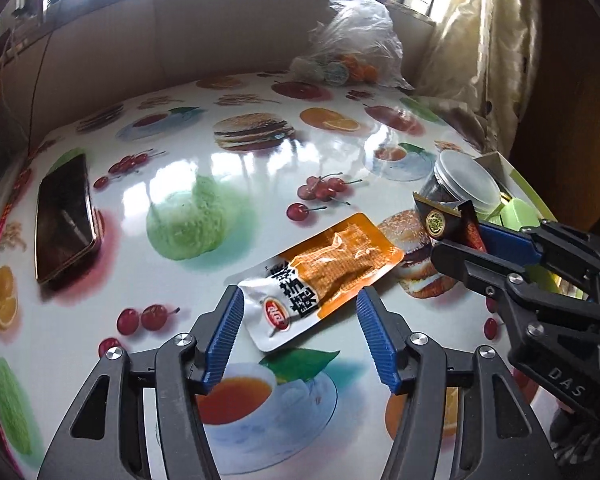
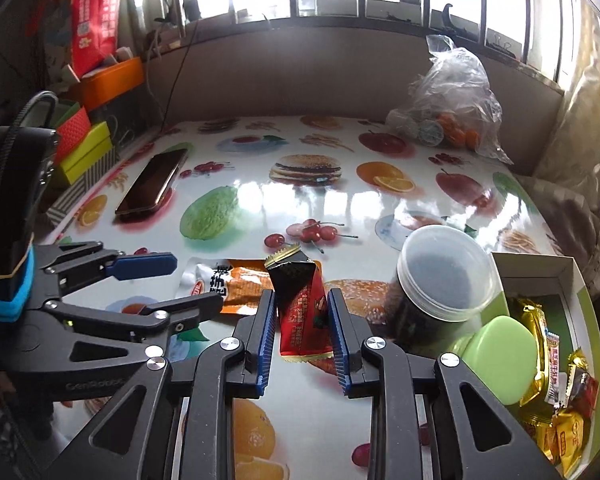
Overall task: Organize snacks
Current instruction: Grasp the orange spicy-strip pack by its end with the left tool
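Observation:
An orange and white snack packet [image 1: 320, 276] lies flat on the fruit-print table, its white end between the open fingers of my left gripper [image 1: 300, 304]. It also shows in the right wrist view [image 2: 236, 284], where the left gripper [image 2: 172, 280] is open over it. My right gripper [image 2: 302, 312] is shut on a red and black snack packet [image 2: 300, 308] and holds it upright above the table. In the left wrist view the right gripper [image 1: 456, 240] holds that packet [image 1: 444, 216] beside the jar.
A clear-lidded jar [image 2: 444, 280] stands right of the held packet. A white box [image 2: 580, 320] at the right holds a green case [image 2: 500, 360] and several wrapped snacks. A phone [image 2: 152, 184] lies at the left. A plastic bag of oranges [image 2: 448, 112] sits at the back.

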A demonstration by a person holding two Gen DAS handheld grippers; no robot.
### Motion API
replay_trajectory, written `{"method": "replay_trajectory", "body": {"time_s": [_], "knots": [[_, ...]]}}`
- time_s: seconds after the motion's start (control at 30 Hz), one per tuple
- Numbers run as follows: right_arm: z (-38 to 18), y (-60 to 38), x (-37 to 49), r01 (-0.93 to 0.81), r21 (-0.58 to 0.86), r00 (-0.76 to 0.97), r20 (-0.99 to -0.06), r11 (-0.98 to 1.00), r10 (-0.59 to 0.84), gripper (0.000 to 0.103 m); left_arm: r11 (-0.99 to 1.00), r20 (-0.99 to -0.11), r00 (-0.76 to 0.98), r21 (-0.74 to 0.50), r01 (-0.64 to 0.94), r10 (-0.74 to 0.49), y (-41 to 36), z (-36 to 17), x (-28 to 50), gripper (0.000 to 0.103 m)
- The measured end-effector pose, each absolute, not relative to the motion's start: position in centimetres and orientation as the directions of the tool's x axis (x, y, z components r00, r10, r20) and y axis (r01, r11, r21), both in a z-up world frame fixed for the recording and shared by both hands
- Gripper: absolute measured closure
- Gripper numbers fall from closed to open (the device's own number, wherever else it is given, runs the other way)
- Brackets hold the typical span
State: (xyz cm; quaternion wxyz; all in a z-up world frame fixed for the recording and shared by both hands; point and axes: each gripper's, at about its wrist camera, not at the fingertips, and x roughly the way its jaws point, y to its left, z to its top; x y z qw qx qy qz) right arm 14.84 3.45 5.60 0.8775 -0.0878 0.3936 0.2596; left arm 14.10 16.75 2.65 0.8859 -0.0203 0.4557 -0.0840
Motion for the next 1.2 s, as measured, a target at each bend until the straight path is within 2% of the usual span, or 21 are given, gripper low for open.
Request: {"method": "replay_trajectory", "body": {"time_s": [0.2,0.33,0.47,0.77,1.2], "knots": [[6.6,1.9,13.7,-0.511,0.079,0.565,-0.720,0.856,0.403,0.078,0.975,-0.831,0.544,0.009,0.222,-0.116,15.3,1.9,15.6,0.043],[7.0,1.5,13.5,-0.509,0.089,0.568,-0.713,0.856,0.412,0.078,0.946,-0.849,0.504,0.013,0.323,-0.160,14.4,1.5,16.0,0.043],[7.1,1.1,13.5,-0.503,0.104,0.566,-0.711,0.858,0.418,0.078,0.935,-0.858,0.497,0.065,0.347,-0.125,13.7,1.2,16.6,0.043],[7.0,0.7,13.6,-0.503,0.130,0.557,-0.707,0.854,0.436,0.078,0.923,-0.872,0.463,0.036,0.384,-0.159,13.3,0.7,18.3,0.041],[7.0,0.4,13.4,-0.495,0.148,0.554,-0.705,0.856,0.443,0.078,0.945,-0.863,0.472,-0.015,0.328,-0.178,13.6,0.5,19.4,0.041]]}}
